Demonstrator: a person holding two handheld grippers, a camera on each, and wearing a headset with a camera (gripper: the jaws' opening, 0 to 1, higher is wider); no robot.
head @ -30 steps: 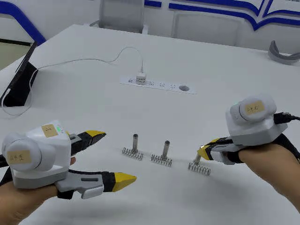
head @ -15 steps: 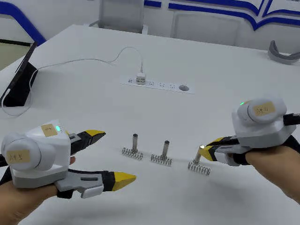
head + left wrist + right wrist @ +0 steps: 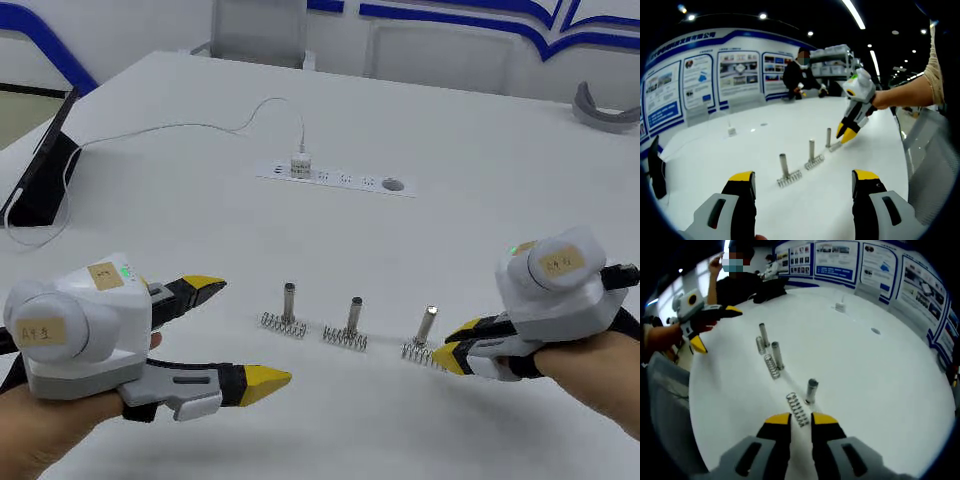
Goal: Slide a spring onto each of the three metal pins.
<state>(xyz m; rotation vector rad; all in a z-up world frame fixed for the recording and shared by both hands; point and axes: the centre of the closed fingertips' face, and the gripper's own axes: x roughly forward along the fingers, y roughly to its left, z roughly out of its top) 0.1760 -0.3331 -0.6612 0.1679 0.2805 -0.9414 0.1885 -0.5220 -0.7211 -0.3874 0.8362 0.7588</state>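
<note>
Plainly, the left claw is released, its yellow-tipped jaws spread wide with nothing between them. The right claw has its jaws only a narrow gap apart. The nearest spring lies flat with its end right at that gap. From its own view, the right claw does not seem to be pinching the coil, though I cannot tell if a tip touches it.

Between the two claws three pins stand upright on the white table: one nearest the left claw, a middle one, and one just ahead of the right claw. They are plain metal cylinders, smooth and dull grey, and all bare. Each has a spring lying at its foot on the claw side. The other two springs are thin wire coils like the first.

Nothing stands between either claw and the pins. Well beyond them a white strip lies on the table with a plug in it. A thin pale cable curls from there toward a dark slab far out past the left claw. A grey chair sits at the far edge. The tabletop is matte and smooth.
</note>
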